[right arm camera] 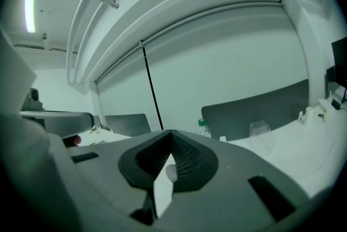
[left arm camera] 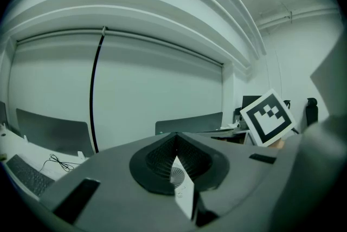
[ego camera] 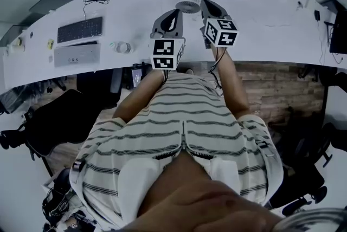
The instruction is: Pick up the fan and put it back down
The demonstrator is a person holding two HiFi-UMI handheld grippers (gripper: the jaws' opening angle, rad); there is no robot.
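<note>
The person's striped shirt (ego camera: 179,133) fills the foreground, below a curved white desk (ego camera: 260,36). Over the desk the left gripper (ego camera: 174,13) and right gripper (ego camera: 207,6) are held side by side, each with jaws closed together on nothing. The small round white fan (ego camera: 188,6) sits on the desk between their tips

Left marker cube (ego camera: 167,53): square code pattern, no lettering.
Right marker cube (ego camera: 221,32): same.
Keyboard (ego camera: 79,30): legends illegible.
</note>
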